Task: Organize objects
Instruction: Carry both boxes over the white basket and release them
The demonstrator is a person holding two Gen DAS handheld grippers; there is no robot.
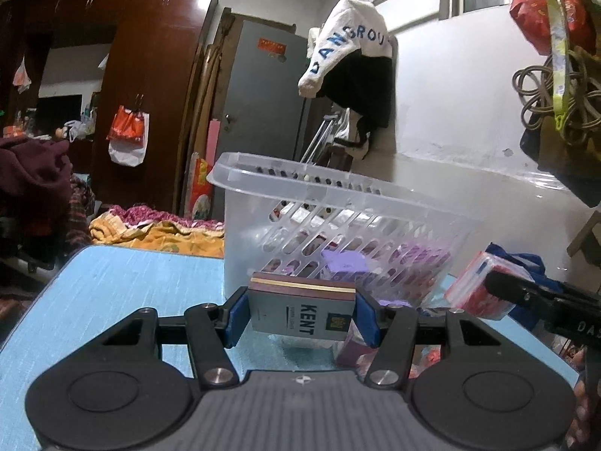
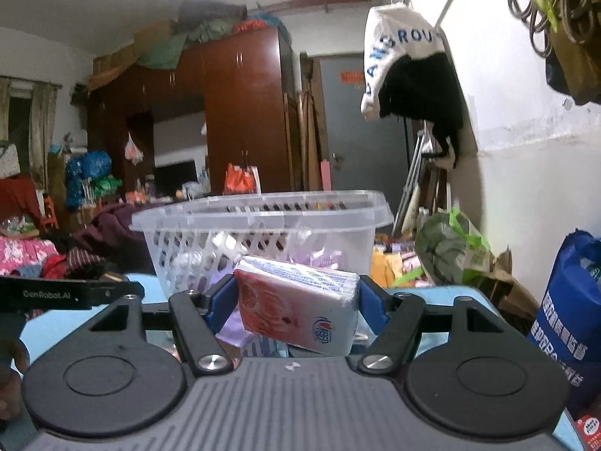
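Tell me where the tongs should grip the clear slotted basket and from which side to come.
Grip the flared top rim of the basket, coming down from above onto its near long edge. The rim is a thin flat lip jutting outward, open to the front; the slotted walls slope and look flimsy. Both tongs are full now, so I'd free one first.

On the light-blue counter (image 1: pixel 112 293) stands the clear perforated plastic basket (image 1: pixel 338 218), purple packets inside it. Before it — side by side — hang the grey Kent cigarette pack (image 1: pixel 300 315) at left and the pink-and-white tissue pack (image 2: pixel 296 308) at right, each between a tool's pads.
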